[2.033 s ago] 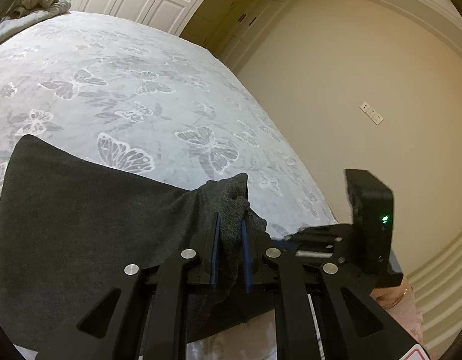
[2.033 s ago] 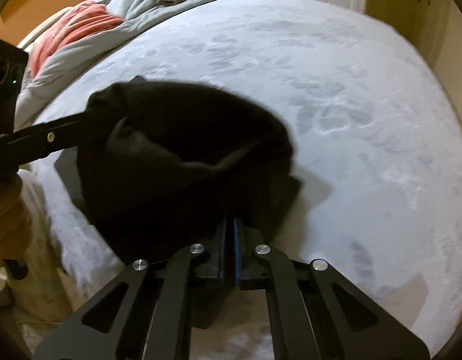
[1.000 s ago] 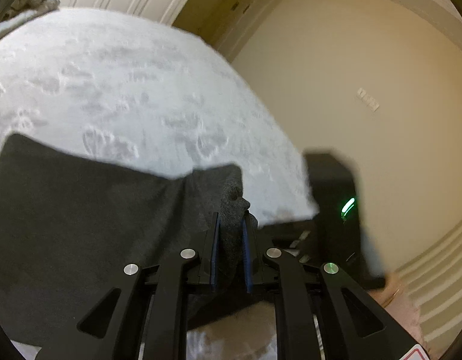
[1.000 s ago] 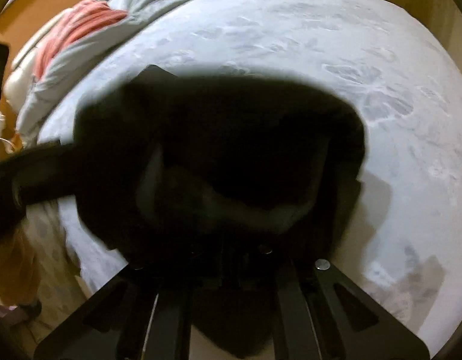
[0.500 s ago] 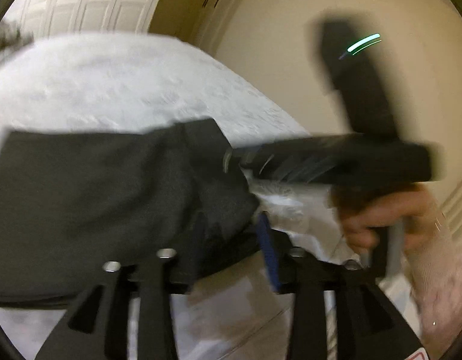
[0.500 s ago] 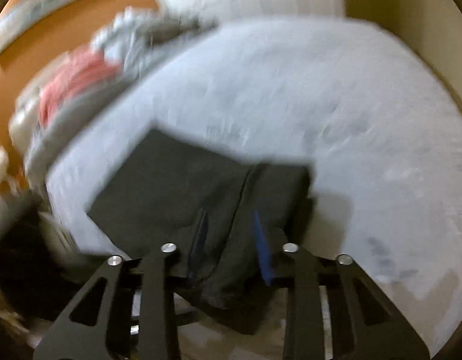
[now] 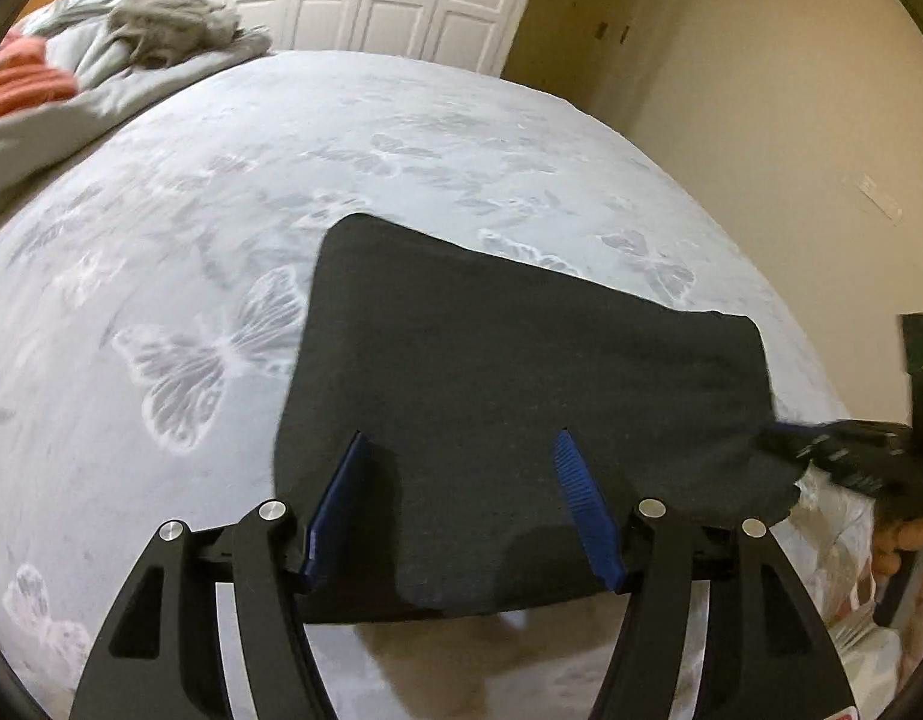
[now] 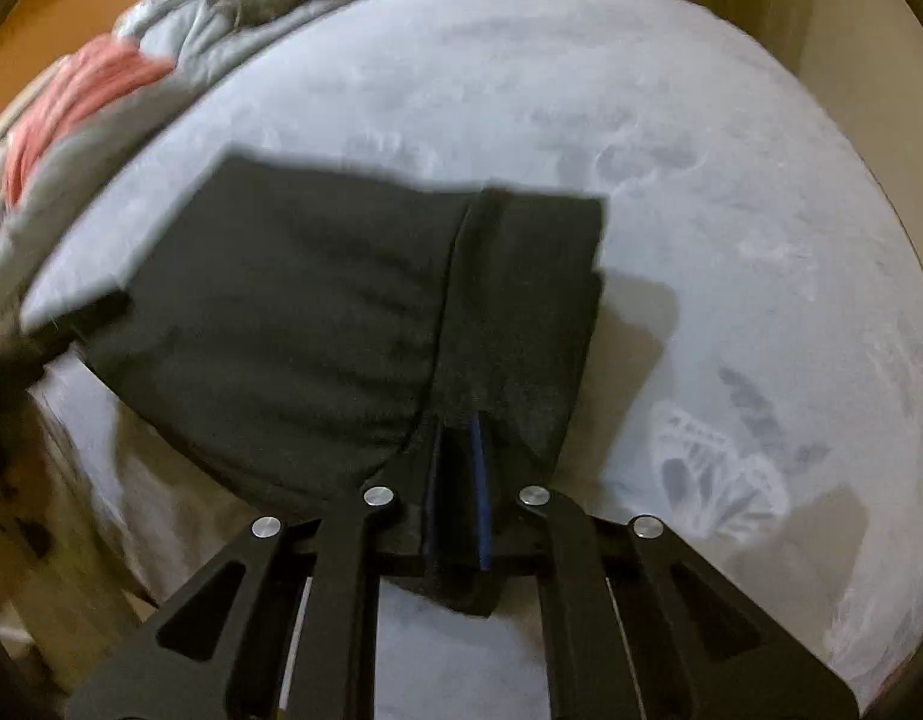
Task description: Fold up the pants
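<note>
left gripper (image 7: 458,450) jaws opening, having just let go; right gripper (image 8: 461,450) closing on the pants (image 7: 521,372), now folded flat on my bed's (image 7: 221,210) near edge.

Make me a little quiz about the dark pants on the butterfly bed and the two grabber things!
1. True or false: the left gripper is squeezing the pants.
2. What lies between the right gripper blades? A) a pink blanket B) pants fabric C) nothing
3. Fill in: the bedspread has a pattern of ______.

Key
1. False. Its jaws stand wide apart and are opening; the pants lie flat under them, not pinched.
2. B. The narrow gap between the blades, which are closing, holds a fold of the dark cloth.
3. Butterflies.
</note>
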### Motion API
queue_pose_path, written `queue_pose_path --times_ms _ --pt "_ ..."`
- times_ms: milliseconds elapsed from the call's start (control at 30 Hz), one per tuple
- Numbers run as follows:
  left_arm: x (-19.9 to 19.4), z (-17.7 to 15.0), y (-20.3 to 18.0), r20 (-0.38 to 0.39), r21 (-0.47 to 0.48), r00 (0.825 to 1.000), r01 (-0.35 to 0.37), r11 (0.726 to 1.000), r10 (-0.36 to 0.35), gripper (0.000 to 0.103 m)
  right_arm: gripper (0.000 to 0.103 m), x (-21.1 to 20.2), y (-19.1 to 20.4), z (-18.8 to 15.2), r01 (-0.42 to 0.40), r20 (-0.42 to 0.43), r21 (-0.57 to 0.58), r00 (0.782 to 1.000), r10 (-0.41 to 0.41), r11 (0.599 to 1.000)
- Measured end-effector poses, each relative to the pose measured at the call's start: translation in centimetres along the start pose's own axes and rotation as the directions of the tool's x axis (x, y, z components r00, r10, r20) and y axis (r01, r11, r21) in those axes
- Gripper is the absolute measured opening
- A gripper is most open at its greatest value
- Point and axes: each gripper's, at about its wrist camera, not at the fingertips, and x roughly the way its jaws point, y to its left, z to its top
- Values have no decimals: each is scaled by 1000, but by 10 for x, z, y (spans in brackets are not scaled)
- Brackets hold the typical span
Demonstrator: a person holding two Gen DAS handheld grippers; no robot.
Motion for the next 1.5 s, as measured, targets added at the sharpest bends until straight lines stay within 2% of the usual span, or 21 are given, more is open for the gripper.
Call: queue_pose_path --times_ms 67,100,133,200,300,367,433,500,733,767,800,867,900,933,1000,1033,1167,1267,1333,1433,1500 --pt "-11 3 6 26 -27 999 26 999 -26 64 23 -20 -6 -11 -20 89 121 996 9 992" --pt "-14 5 4 42 -32 999 20 999 -19 75 39 -21 -8 -14 -23 104 148 995 8 989" --pt "-21 7 11 71 -55 997 -6 998 9 86 62 -23 -4 -21 -7 126 183 992 -16 983" --pt "-26 8 21 96 -109 995 -22 994 33 86 82 -21 2 -30 17 131 217 990 -46 976" --pt "-18 9 40 56 -209 998 -9 978 21 86 89 1 4 -36 20 82 240 996 -40 970" --pt "-3 5 47 -27 -238 999 -23 971 17 86 90 23 1 -39 7 36 282 999 -18 959" --pt "8 0 50 -85 -265 996 -29 964 6 86 97 26 2 -42 -7 57 316 998 -12 949" --pt "18 -5 50 -127 -277 992 -24 961 -12 86 98 30 1 -37 -15 58 323 998 -4 946" --pt "24 -10 26 -107 -146 993 -72 987 57 87 97 32 -2 -31 -74 94 370 995 41 926" --pt "27 -10 24 -104 -134 993 -71 988 57 87 96 33 -1 -29 -83 99 370 994 49 925" --pt "29 -10 20 -101 -118 994 -63 991 51 84 82 34 -1 -29 -85 97 366 994 53 927" --pt "31 -12 14 -102 -76 995 -29 997 21 74 55 35 0 -28 -89 93 363 994 59 927" --pt "29 -13 13 -105 -58 994 -16 998 10 63 34 32 -3 -29 -126 98 374 991 96 919" --pt "23 -14 12 -98 -45 995 -12 999 8 47 30 28 -6 -31 -170 111 391 984 137 904" --pt "8 -13 18 -102 -72 994 29 997 -36 26 29 14 1 -29 -172 130 353 982 133 920" --pt "0 -12 22 -106 -103 992 63 993 -74 22 28 7 5 -30 -178 140 338 981 137 924" --pt "-34 -22 35 -132 -221 961 210 952 -243 21 28 -21 9 -57 -266 180 367 960 213 891" --pt "-29 -43 46 -155 -290 959 185 939 -237 35 32 -12 6 -83 -251 136 414 968 213 875" --pt "-22 -49 53 -144 -335 971 134 933 -192 54 46 1 2 -94 -230 110 450 973 201 863" --pt "-10 -46 61 -126 -416 969 142 898 -212 59 61 4 -5 -90 -278 140 500 961 241 820" --pt "-6 -40 56 -125 -399 967 157 903 -224 66 64 7 -7 -88 -288 153 500 958 244 817"
